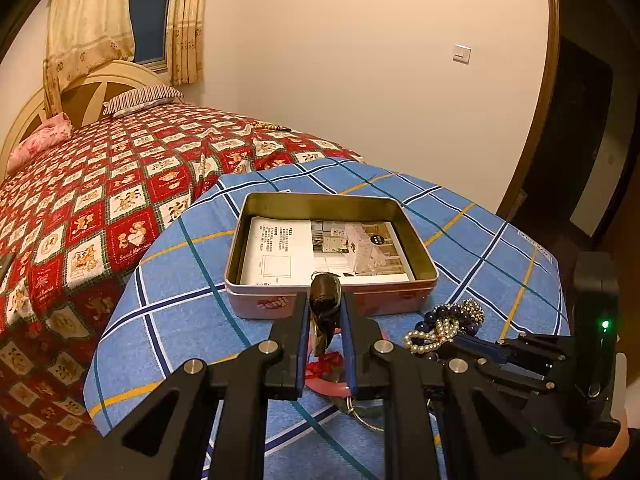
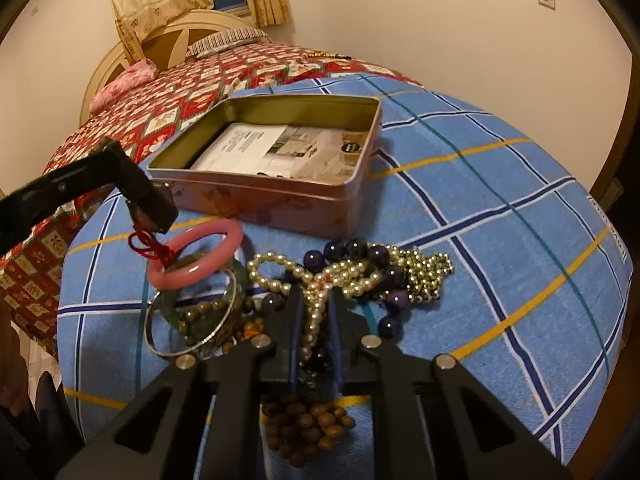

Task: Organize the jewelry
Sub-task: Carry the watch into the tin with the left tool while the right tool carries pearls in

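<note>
Left wrist view: the left gripper (image 1: 325, 308) fills the lower centre of the frame, its jaws clamped on a dark pendant (image 1: 325, 294) whose red cord (image 1: 326, 363) hangs down between the fingers. Under the gripper, partly hidden, lies a pink bangle (image 1: 332, 387) on the blue checked cloth (image 1: 176, 320) that covers the worktop. Just beyond the pendant, in the middle of the frame, stands an open pink tin (image 1: 328, 304) with a printed leaflet (image 1: 320, 250) flat on its bottom. At the lower right, the right gripper (image 1: 452, 344) reaches into a heap of pearl strand (image 1: 426, 338) and dark purple beads (image 1: 444, 314). A bed with a red patterned quilt (image 1: 100, 208) takes up the left side.

Right wrist view: the right gripper (image 2: 316, 320) sits at the lower centre, jaws closed on the pearl strand (image 2: 316, 300), which runs up between the fingers and loops out into the heap above. Dark purple beads (image 2: 348, 250) and a gold bead chain (image 2: 428, 276) lie tangled with it, right of centre. Brown wooden beads (image 2: 308, 428) lie below the fingers. At the left edge the left gripper (image 2: 150, 210) holds its pendant raised, the red cord (image 2: 148, 246) trailing onto the pink bangle (image 2: 196, 258), which rests on a silver bangle (image 2: 188, 320). The tin (image 2: 280, 196) stands behind the heap, upper centre.
</note>
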Demonstrator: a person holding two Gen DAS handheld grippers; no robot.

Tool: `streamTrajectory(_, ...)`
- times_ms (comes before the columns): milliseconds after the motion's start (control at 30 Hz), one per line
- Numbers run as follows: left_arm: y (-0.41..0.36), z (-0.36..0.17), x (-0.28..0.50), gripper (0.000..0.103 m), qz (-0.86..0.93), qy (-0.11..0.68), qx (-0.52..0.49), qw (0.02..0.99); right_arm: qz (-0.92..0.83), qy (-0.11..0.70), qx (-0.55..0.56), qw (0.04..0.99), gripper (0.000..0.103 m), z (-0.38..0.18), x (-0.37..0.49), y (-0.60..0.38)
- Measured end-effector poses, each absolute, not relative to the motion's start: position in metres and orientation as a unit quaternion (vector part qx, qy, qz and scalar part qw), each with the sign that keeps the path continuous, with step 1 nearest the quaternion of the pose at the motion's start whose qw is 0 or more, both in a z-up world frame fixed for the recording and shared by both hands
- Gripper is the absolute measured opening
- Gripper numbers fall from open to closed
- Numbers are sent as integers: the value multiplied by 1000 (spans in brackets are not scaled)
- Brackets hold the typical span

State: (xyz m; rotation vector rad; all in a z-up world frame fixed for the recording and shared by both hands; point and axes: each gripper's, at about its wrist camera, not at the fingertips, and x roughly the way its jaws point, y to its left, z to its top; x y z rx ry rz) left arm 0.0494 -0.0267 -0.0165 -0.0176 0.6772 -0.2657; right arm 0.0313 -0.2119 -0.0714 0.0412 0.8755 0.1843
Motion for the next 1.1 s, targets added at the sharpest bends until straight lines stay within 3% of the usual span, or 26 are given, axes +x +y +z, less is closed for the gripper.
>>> streamTrajectory(67, -25, -17, 48, 14, -128, 331, -9, 935, 89, 421, 20, 902, 9, -70, 29, -214)
streamTrajectory(1100, -12, 15, 64, 15, -130, 308, -9, 943, 128, 326, -6, 937, 9, 8, 24, -202)
